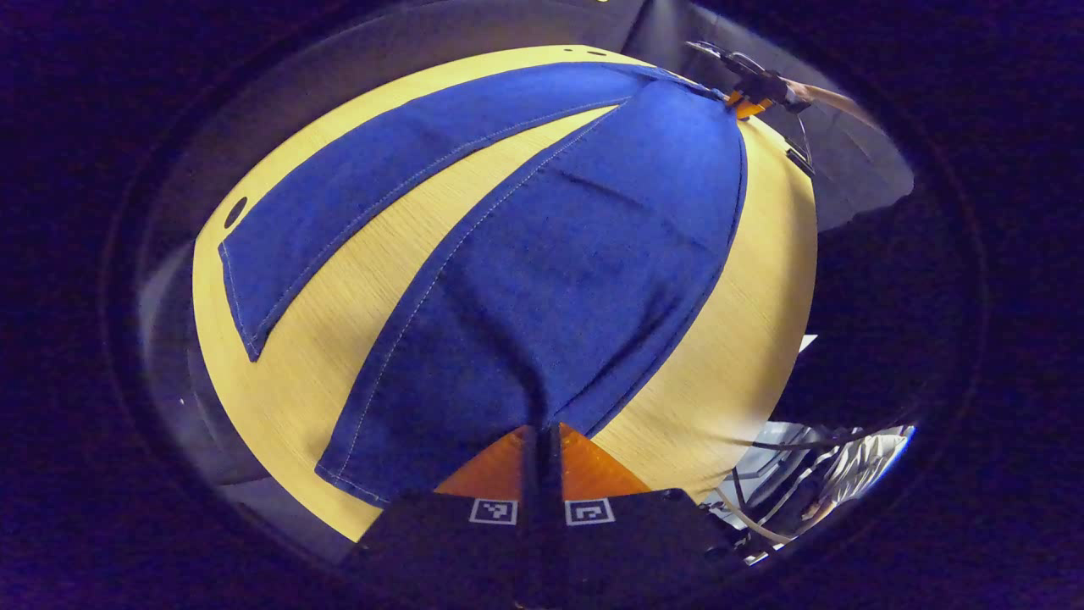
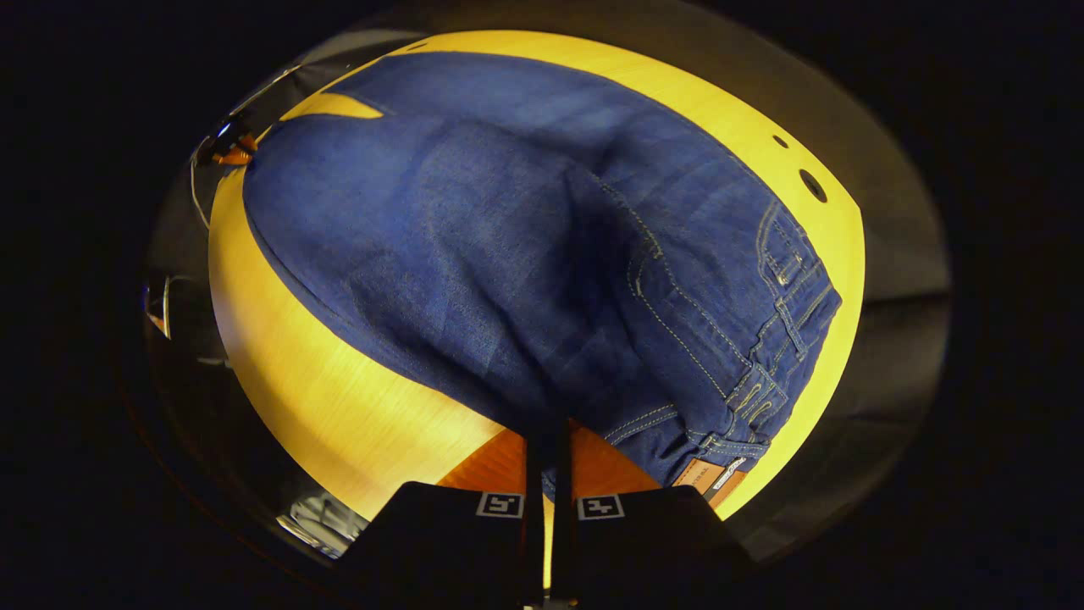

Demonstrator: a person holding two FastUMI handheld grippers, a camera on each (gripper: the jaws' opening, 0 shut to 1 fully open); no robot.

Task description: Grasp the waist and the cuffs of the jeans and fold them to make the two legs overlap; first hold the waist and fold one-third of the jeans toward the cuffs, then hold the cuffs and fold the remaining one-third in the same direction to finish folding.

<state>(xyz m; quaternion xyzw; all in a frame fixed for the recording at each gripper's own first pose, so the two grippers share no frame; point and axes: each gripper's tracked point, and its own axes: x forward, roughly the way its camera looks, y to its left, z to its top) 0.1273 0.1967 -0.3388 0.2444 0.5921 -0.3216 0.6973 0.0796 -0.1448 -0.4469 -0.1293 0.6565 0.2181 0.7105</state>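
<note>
Blue jeans lie spread on a yellow wooden table, legs apart in a V. In the left gripper view my left gripper is shut on the cuff end of the nearer leg, and the cloth rises in a ridge to the fingers. The other leg lies flat to the left. In the right gripper view my right gripper is shut on the waistband edge of the jeans, beside the leather patch. Each gripper shows far off in the other's view: right gripper, left gripper.
Round holes pierce the tabletop near its edge. The table has bare wood on both sides of the jeans. Cables and a striped cloth lie beyond the table edge at the lower right of the left gripper view.
</note>
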